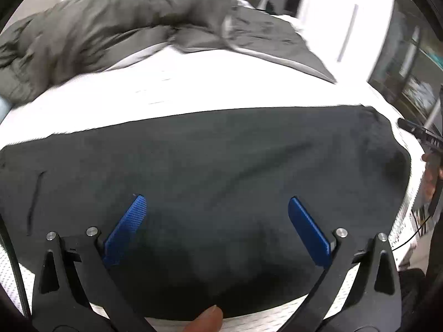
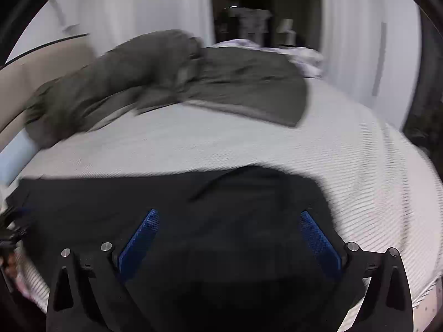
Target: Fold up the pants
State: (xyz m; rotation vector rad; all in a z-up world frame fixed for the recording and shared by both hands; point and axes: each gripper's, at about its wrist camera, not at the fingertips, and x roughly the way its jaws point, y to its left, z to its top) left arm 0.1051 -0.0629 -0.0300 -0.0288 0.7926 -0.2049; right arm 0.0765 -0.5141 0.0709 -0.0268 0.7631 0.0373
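Observation:
Black pants (image 1: 210,166) lie flat across the near part of a white bed (image 1: 193,88). They also show in the right wrist view (image 2: 166,207), with their right end near the gripper. My left gripper (image 1: 217,202) is open and empty, its blue pads (image 1: 127,229) spread just above the pants. My right gripper (image 2: 229,215) is open and empty above the right end of the pants. The right gripper's body shows at the right edge of the left wrist view (image 1: 429,138).
An olive-grey duvet (image 1: 110,27) is bunched at the far side of the bed; it also shows in the right wrist view (image 2: 166,83). A beige headboard (image 2: 41,69) stands at the left. White wardrobe doors (image 2: 360,41) and a dark doorway (image 2: 263,8) lie beyond.

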